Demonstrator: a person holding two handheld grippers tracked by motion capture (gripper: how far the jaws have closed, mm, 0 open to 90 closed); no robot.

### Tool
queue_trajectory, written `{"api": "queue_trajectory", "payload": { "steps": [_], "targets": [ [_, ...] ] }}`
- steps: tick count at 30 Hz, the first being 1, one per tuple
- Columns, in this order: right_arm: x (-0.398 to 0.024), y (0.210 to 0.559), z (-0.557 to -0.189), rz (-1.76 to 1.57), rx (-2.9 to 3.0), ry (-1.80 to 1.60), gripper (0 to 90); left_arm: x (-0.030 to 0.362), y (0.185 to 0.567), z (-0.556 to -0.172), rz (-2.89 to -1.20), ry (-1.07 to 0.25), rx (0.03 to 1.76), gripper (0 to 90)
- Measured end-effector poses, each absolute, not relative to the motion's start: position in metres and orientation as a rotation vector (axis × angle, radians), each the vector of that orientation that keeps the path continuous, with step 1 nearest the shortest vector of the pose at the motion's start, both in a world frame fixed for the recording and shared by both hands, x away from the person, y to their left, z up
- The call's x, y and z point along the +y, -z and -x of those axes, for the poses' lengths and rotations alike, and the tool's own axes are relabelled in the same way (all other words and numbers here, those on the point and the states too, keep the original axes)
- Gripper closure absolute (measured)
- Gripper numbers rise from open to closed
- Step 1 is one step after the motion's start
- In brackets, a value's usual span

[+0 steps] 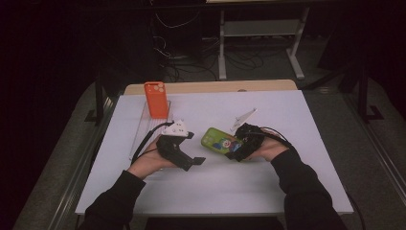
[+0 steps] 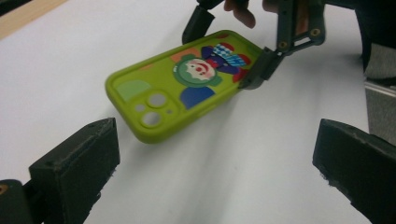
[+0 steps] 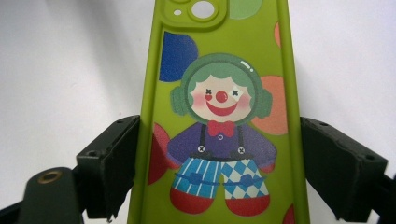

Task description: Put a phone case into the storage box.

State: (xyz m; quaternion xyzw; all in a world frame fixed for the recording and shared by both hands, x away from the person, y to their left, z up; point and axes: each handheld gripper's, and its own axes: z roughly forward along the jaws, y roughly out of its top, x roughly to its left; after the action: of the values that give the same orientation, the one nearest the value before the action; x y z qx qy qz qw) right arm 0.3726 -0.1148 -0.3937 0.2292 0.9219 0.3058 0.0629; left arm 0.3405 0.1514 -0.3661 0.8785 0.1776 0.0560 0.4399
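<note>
On the desk [image 1: 287, 182] stands an orange phone [image 1: 156, 99] in a stand. We grip the green case [image 1: 219, 140] in our right tongs [image 1: 238, 146], lifted and tilted. Our left tongs [image 1: 191, 148] gape empty just beside it; next, probably, they clamp its free end.

No readable text, perhaps; just a clown picture on the green phone case [image 3: 219, 116].

Dark room, white table [image 1: 287, 120], floor cables [image 1: 182, 52]
</note>
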Motion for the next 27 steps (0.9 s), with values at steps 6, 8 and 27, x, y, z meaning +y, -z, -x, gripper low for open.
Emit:
{"api": "queue_trajectory", "payload": {
  "steps": [6,8,27],
  "targets": [
    [-0.126,0.387,-0.367,-0.663,2.792,-0.92,15.3,0.148,0.36,-0.348,-2.18,-0.146,0.377,0.1],
    [-0.127,0.386,-0.365,-0.653,2.8,-0.916,15.3,0.149,0.361,-0.35,-2.184,-0.133,0.373,0.0],
    [-0.101,0.385,-0.34,-0.351,2.948,-0.9,15.3,0.143,0.371,-0.336,-2.238,-0.05,0.23,0.0]
  ]
}}
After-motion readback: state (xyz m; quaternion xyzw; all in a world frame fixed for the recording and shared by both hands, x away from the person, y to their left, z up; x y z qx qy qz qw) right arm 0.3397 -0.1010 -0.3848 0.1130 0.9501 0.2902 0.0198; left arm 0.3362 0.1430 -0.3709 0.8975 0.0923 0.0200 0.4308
